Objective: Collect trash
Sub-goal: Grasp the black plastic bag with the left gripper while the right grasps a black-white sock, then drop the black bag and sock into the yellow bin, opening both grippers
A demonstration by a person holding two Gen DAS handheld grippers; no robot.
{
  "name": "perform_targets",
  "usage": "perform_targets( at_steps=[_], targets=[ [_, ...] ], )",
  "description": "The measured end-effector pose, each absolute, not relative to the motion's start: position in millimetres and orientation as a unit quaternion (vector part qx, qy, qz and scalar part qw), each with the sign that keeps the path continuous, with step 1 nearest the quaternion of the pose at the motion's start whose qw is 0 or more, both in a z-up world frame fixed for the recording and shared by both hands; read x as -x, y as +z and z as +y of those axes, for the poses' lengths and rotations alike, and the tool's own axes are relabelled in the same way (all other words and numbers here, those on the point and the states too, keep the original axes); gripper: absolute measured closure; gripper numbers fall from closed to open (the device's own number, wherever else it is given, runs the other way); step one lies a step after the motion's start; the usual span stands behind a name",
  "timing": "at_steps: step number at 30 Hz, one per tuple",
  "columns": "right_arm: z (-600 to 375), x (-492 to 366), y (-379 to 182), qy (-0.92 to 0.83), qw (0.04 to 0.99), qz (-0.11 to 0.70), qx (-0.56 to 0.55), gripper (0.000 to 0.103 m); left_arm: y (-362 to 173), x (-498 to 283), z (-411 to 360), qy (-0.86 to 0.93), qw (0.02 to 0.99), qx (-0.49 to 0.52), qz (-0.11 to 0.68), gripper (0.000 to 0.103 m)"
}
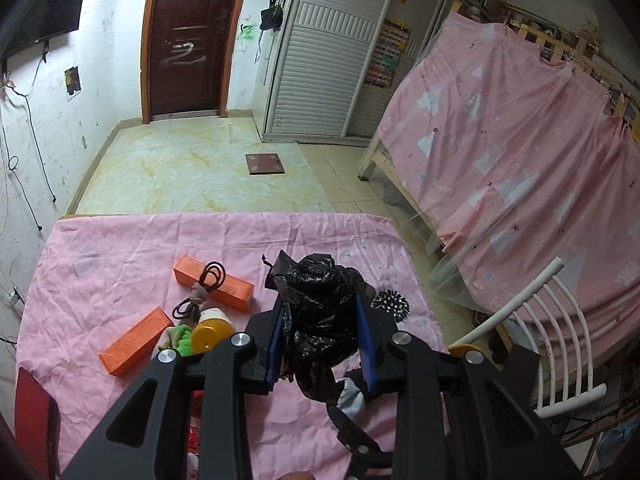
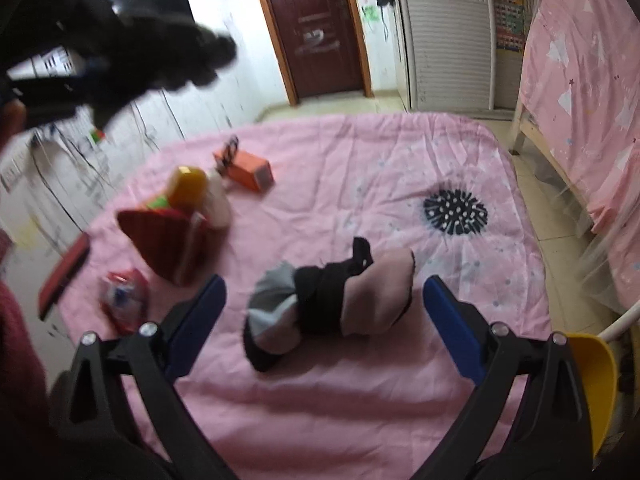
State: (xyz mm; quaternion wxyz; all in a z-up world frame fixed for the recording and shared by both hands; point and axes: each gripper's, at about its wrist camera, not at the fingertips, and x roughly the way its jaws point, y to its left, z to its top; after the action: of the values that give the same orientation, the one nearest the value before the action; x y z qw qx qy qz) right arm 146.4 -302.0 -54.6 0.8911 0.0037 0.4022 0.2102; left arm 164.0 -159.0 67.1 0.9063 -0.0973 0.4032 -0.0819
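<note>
Between your right gripper's wide-open blue pads lies a bundled black, grey and beige cloth on the pink sheet, untouched. Your left gripper is clamped on a crumpled black trash bag, raised above the sheet.

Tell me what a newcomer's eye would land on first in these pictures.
First, the crumpled black plastic bag clamped in the left gripper, held above the pink bedsheet-covered table. Next, the bundled black, grey and pink cloth lying on the sheet before the wide-open right gripper, and the orange boxes farther left.
</note>
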Motion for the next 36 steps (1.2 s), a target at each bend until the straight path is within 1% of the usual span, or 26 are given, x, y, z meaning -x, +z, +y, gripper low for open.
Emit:
perform_targets(
  at_steps=[1,2,4,7,12,15,19,23,25,32,34,36],
  targets=[
    [-299.7,-147.2,-59.1,0.208,0.89,0.406,0.004,0.024,66.7,-164.3,-158.1,-0.08,0.906,0.097,0.403,0.08],
    [-297.8,-147.1,-61.8,0.21,0.89,0.406,0.007,0.024,66.5,-164.4,-157.7,-0.08,0.906,0.097,0.404,0.08],
    [-299.2,-146.0,-61.8,0.215,0.892,0.397,0.003,0.03,65.3,-166.4,-156.9,-0.079,0.905,0.099,0.406,0.08],
    [-312.9,-145.8,-56.1,0.207,0.9,0.383,-0.018,0.036,63.2,-167.4,-158.4,-0.079,0.904,0.099,0.409,0.08],
    [-364.2,-134.7,-29.9,0.169,0.922,0.343,-0.057,0.036,58.3,-166.8,-175.6,-0.093,0.901,0.088,0.415,0.08],
    [-410.3,-119.6,-12.8,0.126,0.936,0.319,-0.079,0.036,52.5,-166.7,-199.8,-0.118,0.894,0.076,0.426,0.08],
    [-454.5,-101.1,-3.9,0.076,0.944,0.311,-0.087,0.036,46.4,-165.1,-238.5,-0.156,0.883,0.06,0.439,0.08],
    [-483.9,-87.7,1.3,0.039,0.947,0.304,-0.093,0.031,40.6,-160.0,-273.4,-0.186,0.874,0.044,0.446,0.08],
    [-495.9,-82.4,3.5,0.029,0.948,0.3,-0.099,0.025,37.6,-156.4,-289.4,-0.201,0.869,0.037,0.45,0.08],
    [-534.2,-67.2,5.0,-0.009,0.951,0.278,-0.132,0.024,31.3,-140.9,-353.6,-0.267,0.852,0.006,0.45,0.079],
    [-546.3,-61.4,6.2,-0.026,0.952,0.268,-0.145,0.024,28.2,-137.5,-369.3,-0.286,0.845,0.0,0.452,0.072],
    [-560.1,-53.0,7.5,-0.039,0.952,0.254,-0.165,0.024,25.7,-134.2,-382.6,-0.302,0.839,-0.005,0.454,0.057]
  ],
)
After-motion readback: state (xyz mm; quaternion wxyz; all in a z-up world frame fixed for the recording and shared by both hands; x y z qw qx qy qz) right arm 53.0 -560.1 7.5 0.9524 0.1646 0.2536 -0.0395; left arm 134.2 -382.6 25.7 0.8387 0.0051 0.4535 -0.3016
